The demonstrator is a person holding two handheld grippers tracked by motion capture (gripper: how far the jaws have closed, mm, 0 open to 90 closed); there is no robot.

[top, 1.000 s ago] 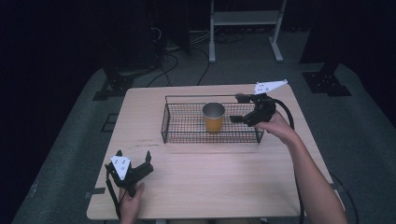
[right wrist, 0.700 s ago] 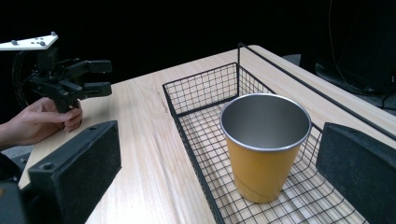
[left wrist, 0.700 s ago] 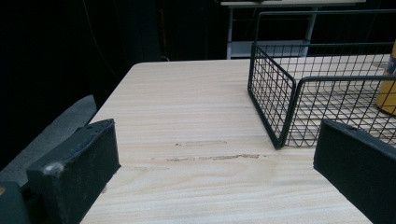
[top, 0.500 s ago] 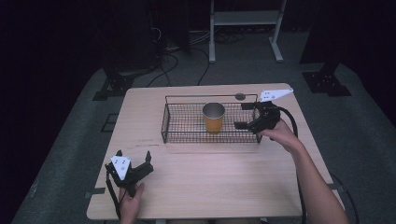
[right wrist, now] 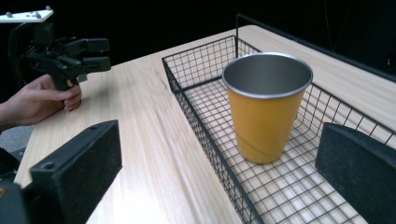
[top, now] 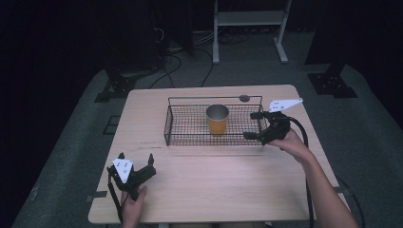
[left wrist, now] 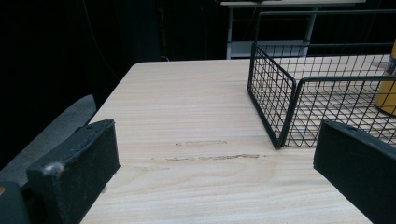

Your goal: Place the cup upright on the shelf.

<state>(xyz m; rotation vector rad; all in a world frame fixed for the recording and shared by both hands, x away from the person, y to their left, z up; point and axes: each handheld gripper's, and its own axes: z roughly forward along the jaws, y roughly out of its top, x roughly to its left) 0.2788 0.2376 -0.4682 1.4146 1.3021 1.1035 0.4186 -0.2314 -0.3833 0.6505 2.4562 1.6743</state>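
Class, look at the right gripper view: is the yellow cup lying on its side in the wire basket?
No, the yellow cup stands upright, open mouth up, in the wire basket.

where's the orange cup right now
In the high view the orange cup stands upright inside the black wire basket, right of its middle, with the open right gripper at the basket's right end.

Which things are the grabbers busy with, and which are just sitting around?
Part of the job, I think:
- orange cup, upright in the wire basket
- right gripper, open, beside the basket's end

Just there:
- left gripper, open, at the table's near corner
- small dark disc behind the basket
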